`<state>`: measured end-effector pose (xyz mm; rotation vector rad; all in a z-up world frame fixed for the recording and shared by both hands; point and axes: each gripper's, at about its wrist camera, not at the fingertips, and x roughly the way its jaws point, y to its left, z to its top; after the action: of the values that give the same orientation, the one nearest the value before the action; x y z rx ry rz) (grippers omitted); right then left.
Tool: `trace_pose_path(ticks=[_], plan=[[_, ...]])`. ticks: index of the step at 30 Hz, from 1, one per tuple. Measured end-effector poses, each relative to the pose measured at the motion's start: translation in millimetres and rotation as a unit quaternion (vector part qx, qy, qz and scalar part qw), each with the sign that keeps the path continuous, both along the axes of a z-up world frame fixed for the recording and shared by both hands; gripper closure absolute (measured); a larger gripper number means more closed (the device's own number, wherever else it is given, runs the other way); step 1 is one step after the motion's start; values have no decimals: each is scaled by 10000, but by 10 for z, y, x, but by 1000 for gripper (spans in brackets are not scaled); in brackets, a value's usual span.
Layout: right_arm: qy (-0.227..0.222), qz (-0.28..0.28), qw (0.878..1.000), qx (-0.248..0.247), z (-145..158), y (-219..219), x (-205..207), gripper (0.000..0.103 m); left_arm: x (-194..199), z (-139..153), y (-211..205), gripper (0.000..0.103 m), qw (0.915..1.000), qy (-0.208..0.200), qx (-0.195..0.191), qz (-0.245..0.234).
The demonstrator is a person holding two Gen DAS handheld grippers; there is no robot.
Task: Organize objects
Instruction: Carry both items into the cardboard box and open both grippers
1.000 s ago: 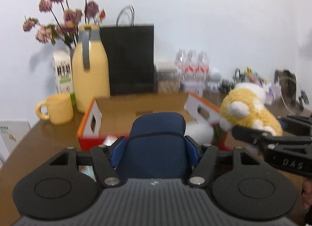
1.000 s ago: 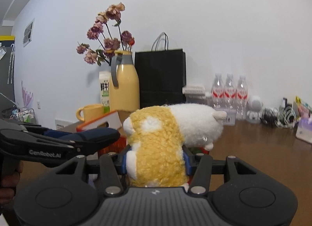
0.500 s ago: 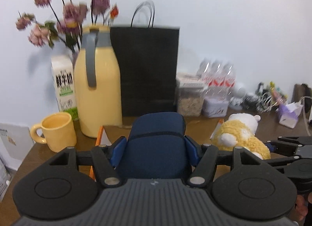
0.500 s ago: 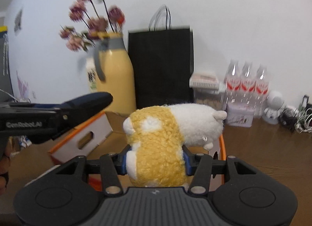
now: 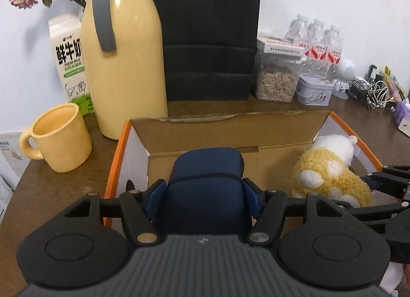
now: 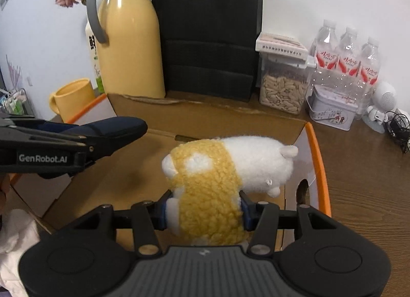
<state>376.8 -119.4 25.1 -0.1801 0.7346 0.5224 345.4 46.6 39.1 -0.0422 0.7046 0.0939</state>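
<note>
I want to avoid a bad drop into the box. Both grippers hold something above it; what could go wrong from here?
1. The plush toy in the right hand-held gripper hangs close to the cardboard box's right wall; released here, it may catch on the orange rim.
2. The left hand-held gripper with the navy pouch is close beside; the two could bump.

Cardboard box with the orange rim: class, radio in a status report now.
Left gripper shut on dark blue padded case. Right gripper shut on yellow-and-white plush toy. Both over open cardboard box. Nothing blocking.
</note>
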Motion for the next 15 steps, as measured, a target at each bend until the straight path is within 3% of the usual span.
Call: trace_pose_path(ticks=[1, 3, 4, 5, 8, 12, 15], plan=[[13, -9, 10000, 5, -12, -5, -8, 53, -7, -2, -11, 36, 10000, -14, 3, -6], [17, -35, 10000, 35, -21, -31, 5, 50, -39, 36, -32, 22, 9998, -162, 85, -1], [-2, -56, 10000, 54, -15, -43, 6, 49, -66, 69, -41, 6, 9996, -252, 110, 0], [-52, -82, 9999, 70, -1, -58, -15, 43, -107, 105, -48, 0, 9992, -376, 113, -10], [-201, -90, 9996, 163, 68, -91, -82, 21, -208, 177, -89, 0, 9980, -615, 155, -42], [-463, -126, 9985, 281, 162, -130, -218, 3, -297, 192, -138, 0, 9973, -700, 203, -20], [-700, -198, 9966, 388, 224, -159, -346, 0, -363, 212, -161, 0, 9972, -716, 211, 0]])
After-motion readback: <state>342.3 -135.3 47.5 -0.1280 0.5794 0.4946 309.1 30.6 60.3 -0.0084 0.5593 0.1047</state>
